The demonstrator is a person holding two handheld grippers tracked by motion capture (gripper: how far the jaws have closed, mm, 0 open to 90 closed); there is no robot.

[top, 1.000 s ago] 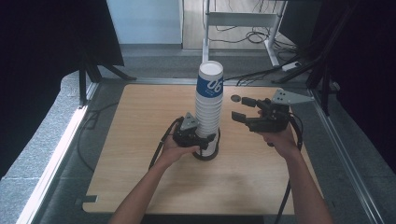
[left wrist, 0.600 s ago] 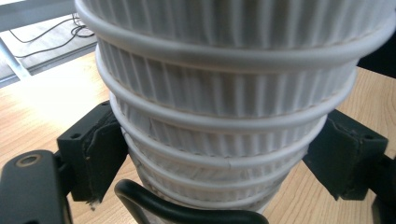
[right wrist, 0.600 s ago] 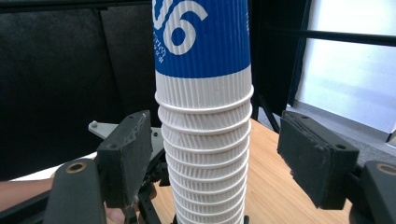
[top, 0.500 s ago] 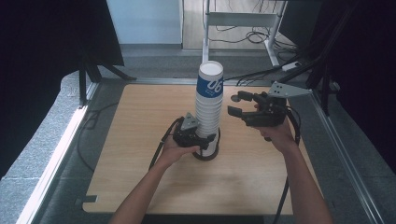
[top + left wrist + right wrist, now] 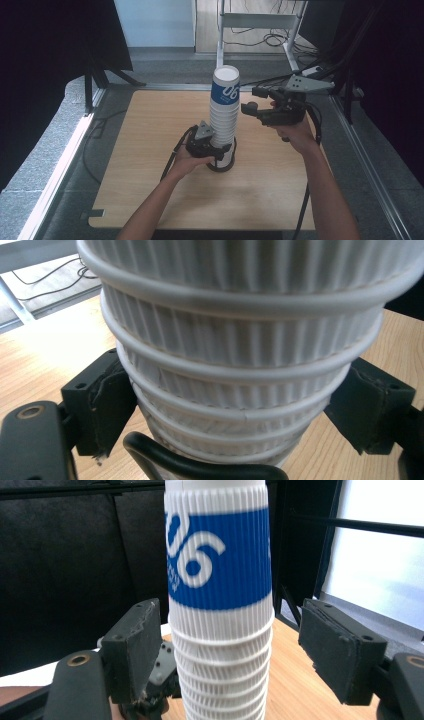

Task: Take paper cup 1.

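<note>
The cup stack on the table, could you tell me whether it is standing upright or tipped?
Upright: the cup stack rises straight from the table, with the left tool clamped round its base.

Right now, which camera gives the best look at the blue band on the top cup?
The right gripper view: the blue band sits close and sharp, with its white numerals readable. The high view shows it small, atop the cup stack. The left gripper view shows the stack's lower ribbed rims.
</note>
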